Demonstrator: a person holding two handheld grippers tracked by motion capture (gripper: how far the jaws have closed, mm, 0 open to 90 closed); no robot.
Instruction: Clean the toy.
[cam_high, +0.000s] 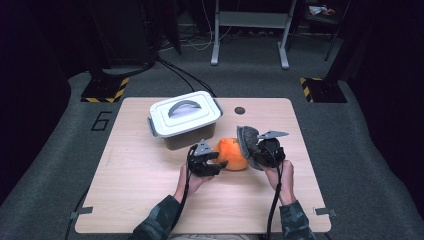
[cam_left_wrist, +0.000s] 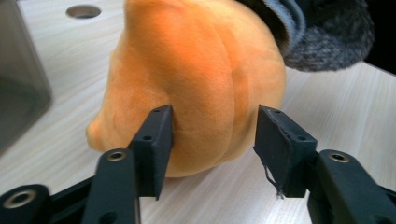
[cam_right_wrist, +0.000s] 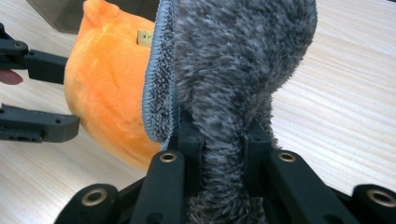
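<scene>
Wiping the round orange plush toy looks like the step in hand; it sits on the pale wooden table between the two tools, just in front of the grey lidded plastic box. The right gripper is clamped on a fuzzy dark-grey cloth with a blue-grey stitched edge, which stands up from the jaws and leans against the toy's side. The left gripper has its jaws parted around the toy's near bulge; one pad seems to touch the plush, the other stands clear, so it is not pinching. To do this well, steady the toy with the left tool first, since soft plush likely rolls under a sideways stroke. Keep the cloth gripped low and press its broad face, not its edge, across the surface.
</scene>
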